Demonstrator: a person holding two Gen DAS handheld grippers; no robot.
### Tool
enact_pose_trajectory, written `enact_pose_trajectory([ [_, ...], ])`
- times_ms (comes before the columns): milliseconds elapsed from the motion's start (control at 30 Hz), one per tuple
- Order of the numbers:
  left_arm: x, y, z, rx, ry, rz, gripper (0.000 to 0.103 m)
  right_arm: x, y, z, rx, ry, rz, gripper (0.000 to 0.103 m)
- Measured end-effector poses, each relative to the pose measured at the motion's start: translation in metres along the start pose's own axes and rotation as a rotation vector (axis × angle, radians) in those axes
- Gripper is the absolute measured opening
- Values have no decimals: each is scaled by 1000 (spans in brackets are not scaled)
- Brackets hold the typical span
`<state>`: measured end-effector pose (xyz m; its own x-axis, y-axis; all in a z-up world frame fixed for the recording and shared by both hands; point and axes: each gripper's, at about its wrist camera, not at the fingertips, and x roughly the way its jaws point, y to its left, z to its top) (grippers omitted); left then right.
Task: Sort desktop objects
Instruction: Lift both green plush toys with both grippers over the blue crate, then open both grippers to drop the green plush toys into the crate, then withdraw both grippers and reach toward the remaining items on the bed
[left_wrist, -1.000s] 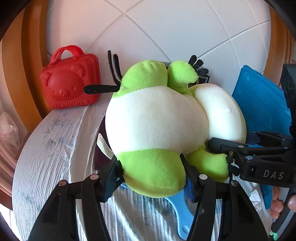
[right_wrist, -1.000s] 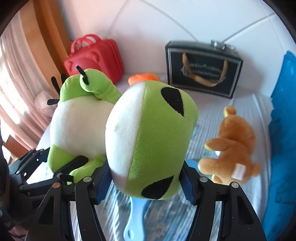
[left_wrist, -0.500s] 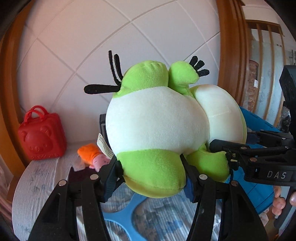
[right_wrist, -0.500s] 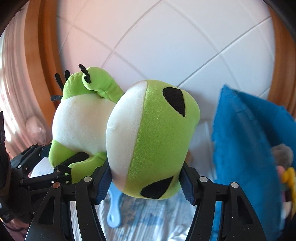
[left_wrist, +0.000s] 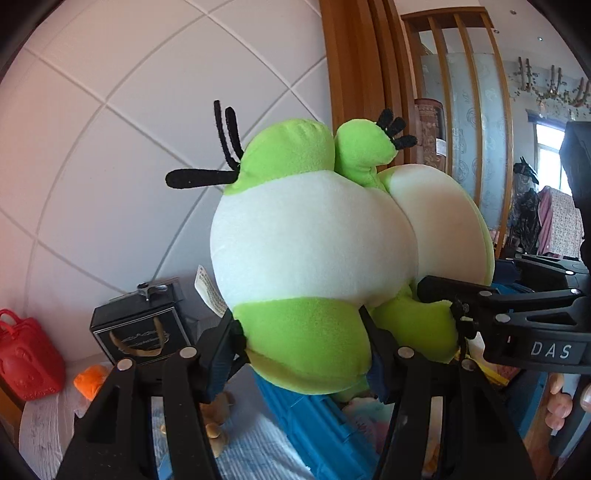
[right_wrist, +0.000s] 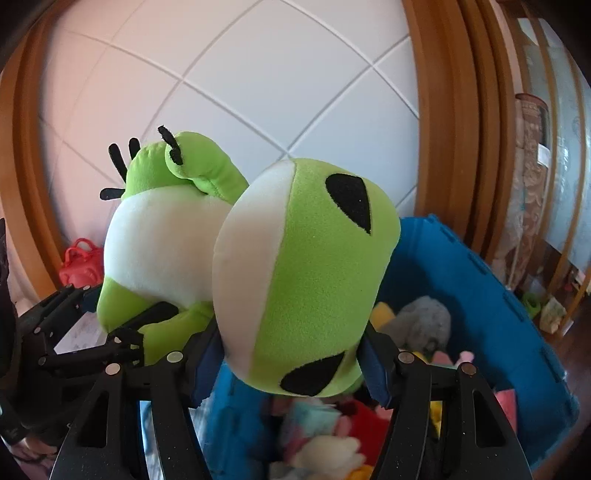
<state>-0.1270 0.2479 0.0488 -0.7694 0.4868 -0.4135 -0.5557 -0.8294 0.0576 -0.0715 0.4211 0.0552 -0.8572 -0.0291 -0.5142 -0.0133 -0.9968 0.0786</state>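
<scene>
White tiled wall (right_wrist: 280, 74) and warm wooden framing are filling the background of both wrist views, with a pale striped tabletop (left_wrist: 48, 424) showing low at the left.

Nearest the lens, the left gripper (left_wrist: 303, 354) is pinching the lower green part of the frog plush (left_wrist: 314, 240), its blue-padded jaws pressing in on either side. Beside it, the right gripper (right_wrist: 291, 363) is clamping the frog's head, the black eye patches facing that camera. So the toy is hanging in the air between the two hands, its long axis running roughly sideways from one gripper to the other, legs and black toes sticking upward.

Just beyond and below, the blue storage bin (right_wrist: 480, 288) is sitting open, already holding a jumble of soft toys (right_wrist: 417, 325). In the right wrist view the frog's head is hovering over the bin's near edge and interior; in the left wrist view only the bin's ribbed wall is showing under the body. The head end, and so the right hand, looks nearer the drop point; the body end probably needs to be carried further over the rim before both grips let go.

Farther back on the table, a black gift bag (left_wrist: 136, 328), an orange toy (left_wrist: 90, 380) and a red bear case (left_wrist: 26, 365) are waiting, well apart from the bin.
</scene>
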Motion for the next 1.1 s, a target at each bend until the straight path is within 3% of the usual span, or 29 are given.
enact_pose_trajectory([
  [267, 51, -53, 22, 54, 92, -13, 59, 17, -78, 5, 77, 52, -7, 64],
  [567, 72, -59, 12, 69, 208, 24, 65, 51, -101, -6, 134, 135, 2, 72],
  [767, 65, -57, 9, 76, 200, 68, 65, 46, -104, -3, 149, 107, -36, 76],
  [833, 52, -57, 9, 70, 184, 72, 68, 41, -104, -2, 144, 88, -58, 84],
  [967, 27, -58, 9, 65, 128, 87, 79, 17, -89, -5, 120, 51, -115, 89],
  [1033, 15, -55, 8, 58, 102, 89, 80, 14, -95, -7, 118, 32, -134, 103],
  [1100, 3, -53, 5, 50, 82, 95, 82, 7, -94, -12, 114, 18, -160, 103],
])
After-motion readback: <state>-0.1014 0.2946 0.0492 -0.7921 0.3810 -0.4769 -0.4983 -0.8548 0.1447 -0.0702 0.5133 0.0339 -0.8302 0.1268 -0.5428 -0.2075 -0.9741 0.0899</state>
